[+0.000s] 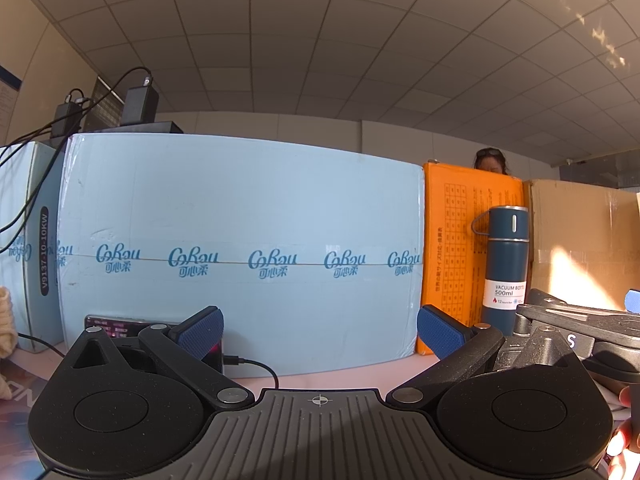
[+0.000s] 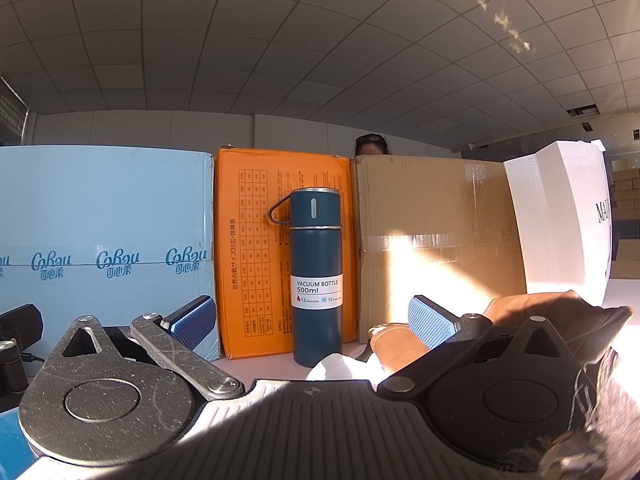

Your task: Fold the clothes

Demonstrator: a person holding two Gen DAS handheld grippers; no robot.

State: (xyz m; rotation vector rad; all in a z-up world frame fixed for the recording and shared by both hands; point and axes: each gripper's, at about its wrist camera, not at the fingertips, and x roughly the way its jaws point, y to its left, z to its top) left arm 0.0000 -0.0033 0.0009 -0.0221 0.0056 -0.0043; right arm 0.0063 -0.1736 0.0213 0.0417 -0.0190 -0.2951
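My left gripper is open and empty, held low over the pink table and facing a light blue carton. My right gripper is open and empty, facing a dark blue vacuum bottle. Brown clothing and a white piece of cloth lie just beyond the right gripper, partly hidden by its body. A cream knitted cloth shows at the far left edge of the left wrist view. The right gripper's body shows at the right of the left wrist view.
A wall of boxes stands close ahead: the blue carton, an orange box, a brown cardboard box and a white box. A person's head shows behind them. A small device with a cable lies by the blue carton.
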